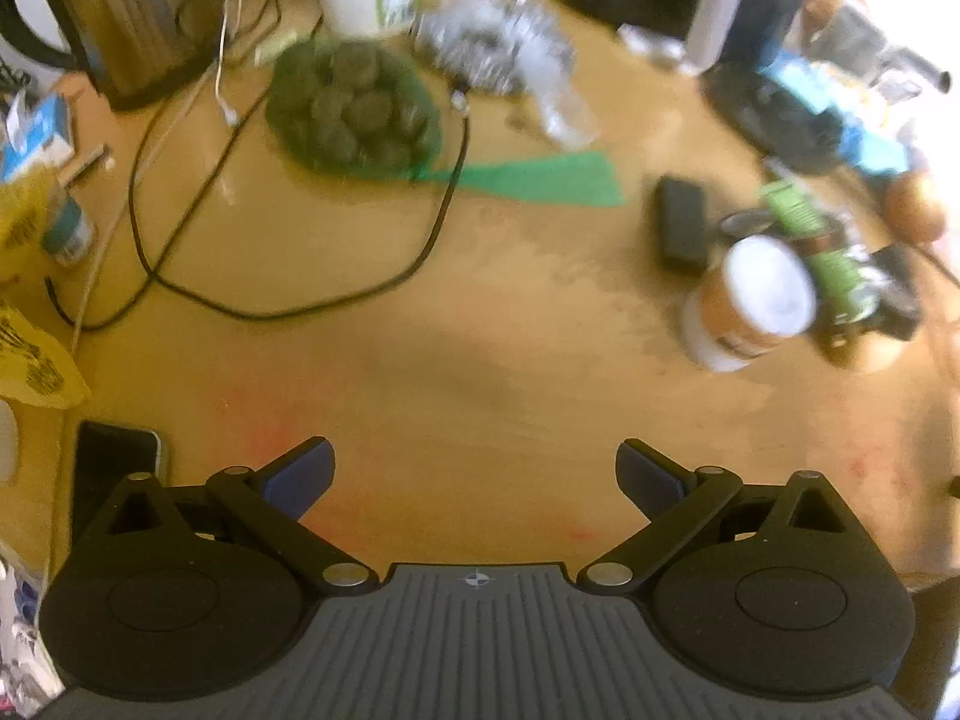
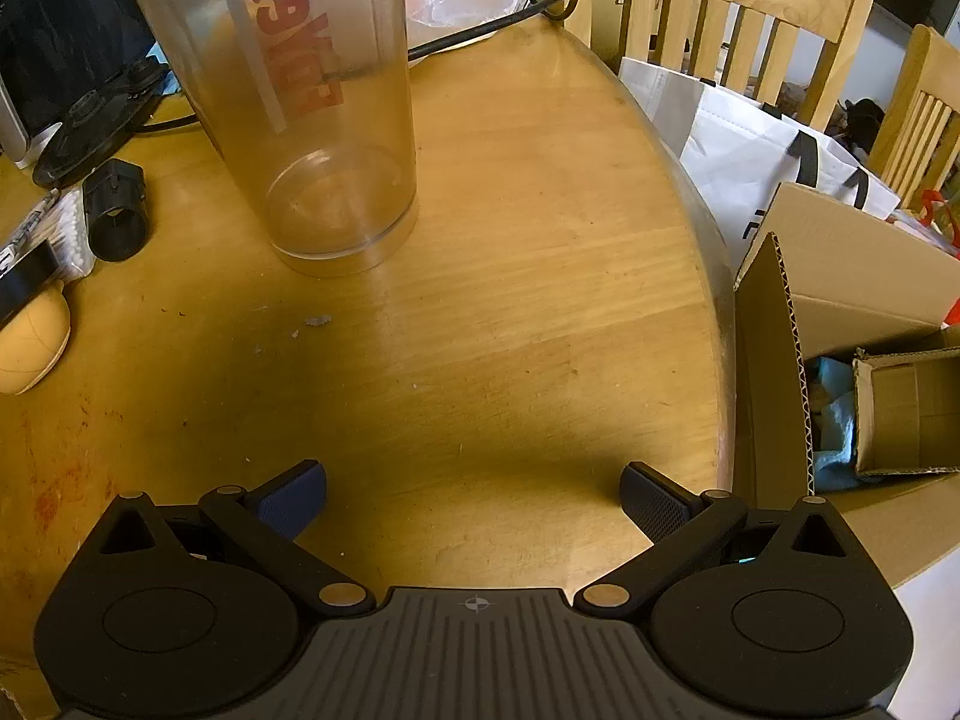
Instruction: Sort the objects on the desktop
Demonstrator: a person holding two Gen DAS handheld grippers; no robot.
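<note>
Your wooden table (image 2: 510, 276) fills both views, and both sets of jaws hang over bare wood, tilted steeply down at it.

Beyond the table edge, to the right of your right gripper (image 2: 474, 495), stand a wooden chair (image 2: 720, 6), a white bag (image 2: 738, 150) and an open cardboard box (image 2: 852, 276). The box's flap rises just beside the right jaw. Your right jaws are spread wide with nothing between them. Straight ahead and a little left of them a tall clear tumbler (image 2: 312, 120) with red lettering stands upright on the table, well apart from the jaws. Left of it lie a short black tube (image 2: 114, 210) and, nearer you, a pale rounded object (image 2: 30, 342) at the frame edge.

Your left gripper (image 1: 474, 474) is likewise released, its jaws wide and holding nothing. This view is blurred. Far ahead and left of the jaws stands a steel kettle (image 1: 132, 18). Ahead, slightly left, a green net bag of round dark items (image 1: 354, 108) lies on the table, its green tail trailing right. A black cable (image 1: 288, 300) loops across the wood between that bag and the jaws. Ahead and right a white-lidded jar (image 1: 750, 306) lies tilted, beside a green-labelled can (image 1: 822, 246) and a small black block (image 1: 681, 225). Just beside the left jaw, a dark phone (image 1: 114, 462) lies flat.
</note>
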